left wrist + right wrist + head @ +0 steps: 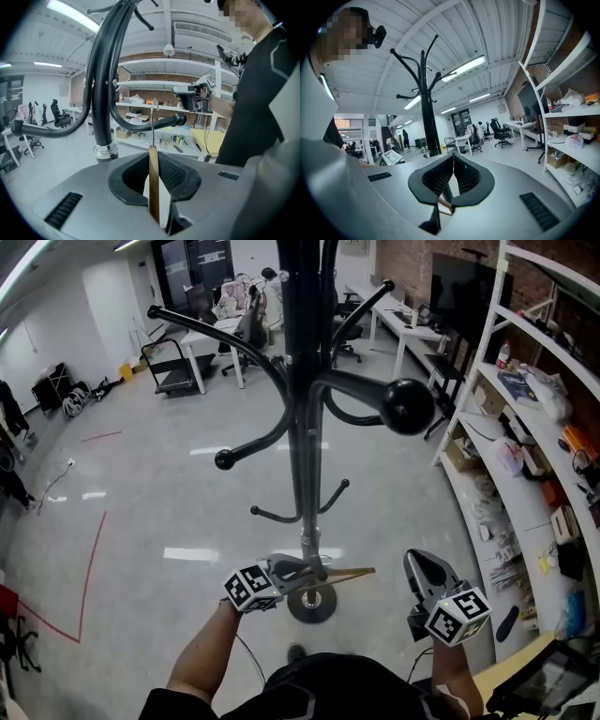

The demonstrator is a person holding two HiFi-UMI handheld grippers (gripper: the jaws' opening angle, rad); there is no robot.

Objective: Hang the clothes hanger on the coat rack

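Hanger (352,573) pinched in the left hand-held gripper (309,571), low beside the rack (302,427) and not yet hooked; right hand-held gripper (420,561) pressed together, empty

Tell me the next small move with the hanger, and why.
Probably raise the left hand-held gripper toward a coat rack arm: it is shut on the wooden hanger, held near the rack's base, and the hanger's wire hook is not over any arm yet.
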